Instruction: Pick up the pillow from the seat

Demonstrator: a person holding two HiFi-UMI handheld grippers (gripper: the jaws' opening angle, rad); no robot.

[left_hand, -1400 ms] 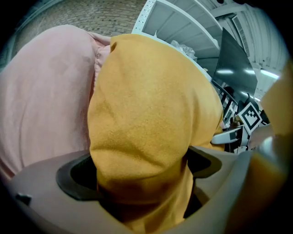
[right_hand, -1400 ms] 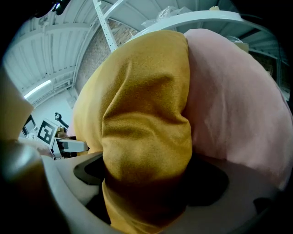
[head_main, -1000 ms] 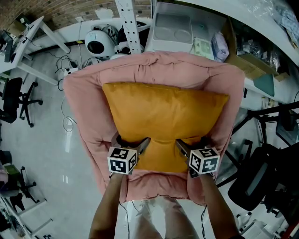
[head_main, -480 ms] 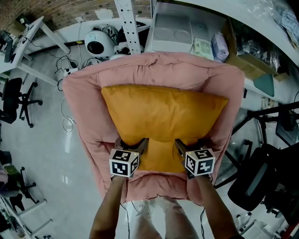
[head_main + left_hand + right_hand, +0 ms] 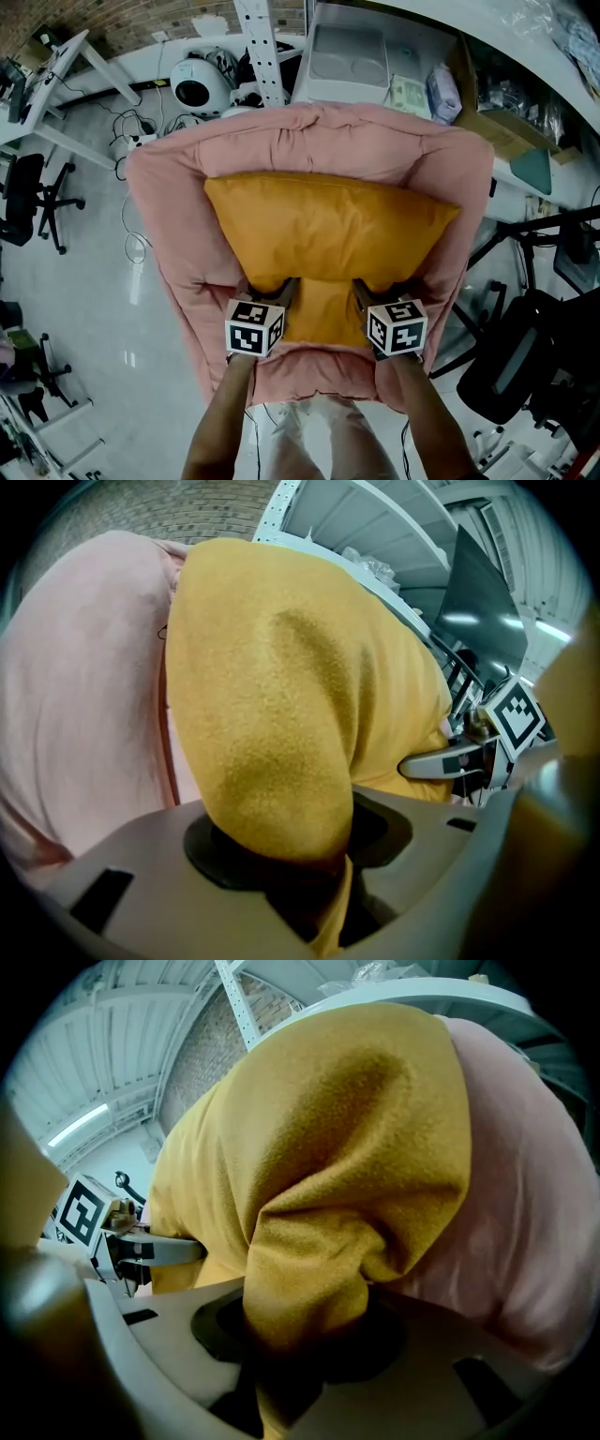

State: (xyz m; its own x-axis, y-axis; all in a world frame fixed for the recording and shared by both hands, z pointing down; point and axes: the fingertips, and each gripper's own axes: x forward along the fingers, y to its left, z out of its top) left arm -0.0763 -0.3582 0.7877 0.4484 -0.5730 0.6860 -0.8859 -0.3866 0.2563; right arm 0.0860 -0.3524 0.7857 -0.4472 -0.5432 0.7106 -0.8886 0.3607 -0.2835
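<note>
A mustard-orange pillow (image 5: 328, 230) lies on the seat of a pink padded armchair (image 5: 309, 141). Both grippers sit at the pillow's near edge. The left gripper (image 5: 270, 289) is closing its jaws, and a bunched fold of pillow (image 5: 291, 686) is pinched between them at the left gripper (image 5: 309, 860). The right gripper (image 5: 377, 291) is closing too, with a thick fold of pillow (image 5: 347, 1147) squeezed between its jaws at the right gripper (image 5: 291, 1358). Pink chair padding (image 5: 84, 686) shows beside the pillow. Each gripper view also catches the other gripper.
Bare forearms (image 5: 220, 412) reach in from the bottom edge. Black office chairs stand on the white floor at left (image 5: 28, 202) and right (image 5: 525, 366). A round white device (image 5: 199, 89), cables and a shelf unit with boxes (image 5: 412, 89) sit behind the armchair.
Both grippers' jaws have closed onto the pillow's near edge, gathering its fabric. The two marker cubes have drawn slightly inward and back towards the person.
</note>
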